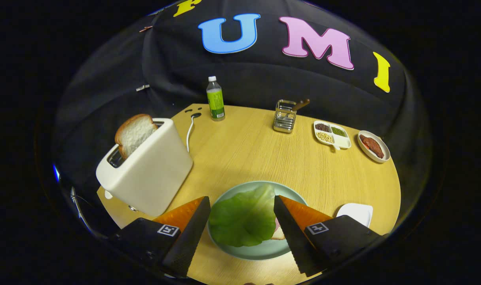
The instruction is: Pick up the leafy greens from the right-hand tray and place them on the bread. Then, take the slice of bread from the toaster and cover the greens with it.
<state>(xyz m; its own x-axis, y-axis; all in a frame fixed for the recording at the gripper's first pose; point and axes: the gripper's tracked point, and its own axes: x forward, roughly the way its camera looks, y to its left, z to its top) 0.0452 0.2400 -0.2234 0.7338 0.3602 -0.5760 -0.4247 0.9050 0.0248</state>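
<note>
A green leaf (244, 217) lies on a pale green plate (264, 249), covering most of a slice of bread whose edge (278, 234) peeks out at the leaf's right side. My gripper (242, 202) hovers over the plate, open, with the leaf showing between its fingers and neither finger touching it. A white toaster (149, 170) stands to the left of the plate, and a slice of bread (134, 133) sticks up out of its slot. A small white tray (357, 213) sits to the right of the plate, beyond the right finger.
At the back of the round wooden table (244, 150) stand a green-labelled bottle (215, 99) and a metal holder (284, 115). Further right are a divided dish of beans (332, 134) and an oval dish (373, 146) with brown food. The toaster's white cord (189, 132) runs backwards.
</note>
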